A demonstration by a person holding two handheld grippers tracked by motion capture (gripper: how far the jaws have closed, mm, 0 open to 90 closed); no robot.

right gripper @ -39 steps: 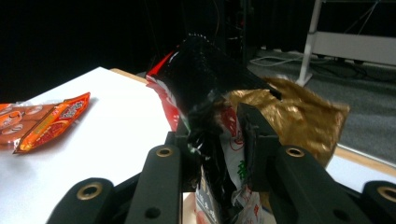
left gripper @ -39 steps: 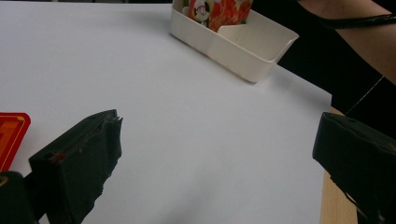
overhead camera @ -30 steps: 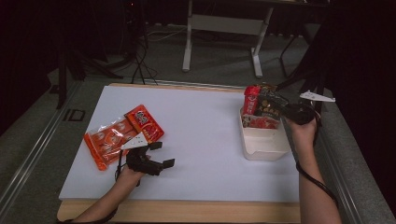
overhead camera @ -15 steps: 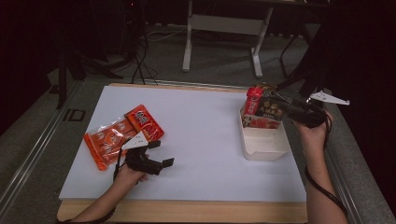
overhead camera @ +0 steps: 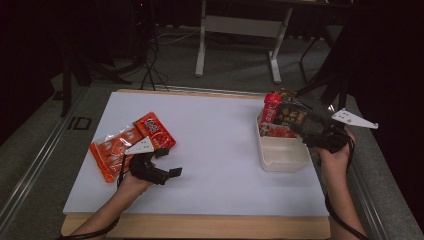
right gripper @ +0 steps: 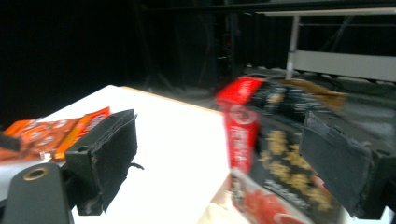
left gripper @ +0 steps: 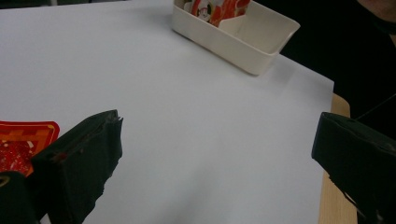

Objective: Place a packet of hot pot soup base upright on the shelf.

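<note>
Red-orange snack packs (overhead camera: 131, 145) lie flat just left of L gripper (overhead camera: 167, 170), long axes diagonal; jaws wide, empty. R gripper (overhead camera: 305, 131) jaws just opened, released, beside packets (overhead camera: 280, 117) standing in cream bin (overhead camera: 281, 157). L nearer, prob. next pick.

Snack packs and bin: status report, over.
Right gripper open, fingers just released, nothing between them. Dark pack standing in the bin. Left gripper open, empty, beside the orange packs. Nothing in the way.

snack packs in bin (right gripper: 275, 154): motion-blurred, print unreadable.
bin (left gripper: 243, 44): far end cut off by top edge.
orange packets (left gripper: 18, 149): partly hidden behind left gripper's jaw.
</note>
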